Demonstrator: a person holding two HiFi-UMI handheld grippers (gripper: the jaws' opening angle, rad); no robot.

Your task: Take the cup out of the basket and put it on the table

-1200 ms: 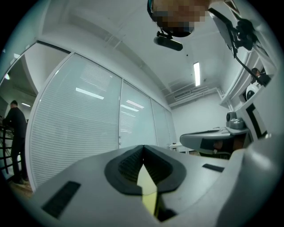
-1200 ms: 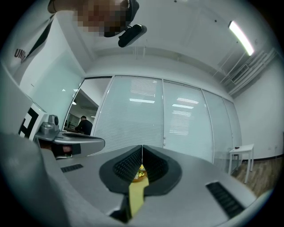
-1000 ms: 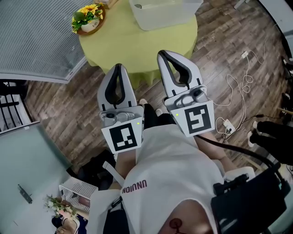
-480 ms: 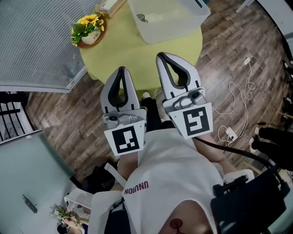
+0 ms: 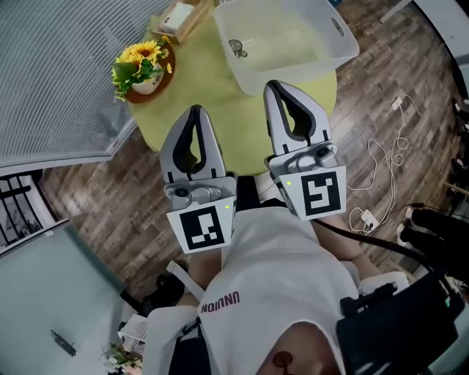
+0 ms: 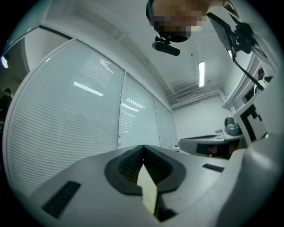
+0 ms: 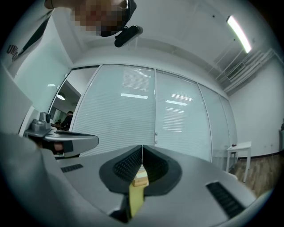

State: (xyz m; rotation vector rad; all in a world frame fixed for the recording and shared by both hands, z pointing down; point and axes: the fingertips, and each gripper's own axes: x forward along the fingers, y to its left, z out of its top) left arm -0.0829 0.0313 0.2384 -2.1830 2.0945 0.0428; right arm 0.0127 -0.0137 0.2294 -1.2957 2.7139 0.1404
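Observation:
A small clear cup (image 5: pixel 236 48) lies inside a translucent white basket (image 5: pixel 338 28) on the round yellow table (image 5: pixel 234 124). My left gripper (image 5: pixel 193 111) and right gripper (image 5: pixel 278 86) are side by side in front of my chest, pointing toward the table and short of the basket. Both are shut with nothing between the jaws. The left gripper view shows its closed jaws (image 6: pixel 143 150) against glass walls with blinds. The right gripper view shows the same for its jaws (image 7: pixel 142 150). Neither gripper view shows the cup or the basket.
A pot of yellow flowers (image 5: pixel 143 69) and a small wooden box (image 5: pixel 178 15) stand on the table's left part. White cables and a power strip (image 5: pixel 366 209) lie on the wooden floor at the right. A slatted partition (image 5: pixel 51 73) borders the left.
The table and basket have come lower and nearer in the head view, and the cup now shows. Both grippers stay shut and side by side, the right one a little further forward.

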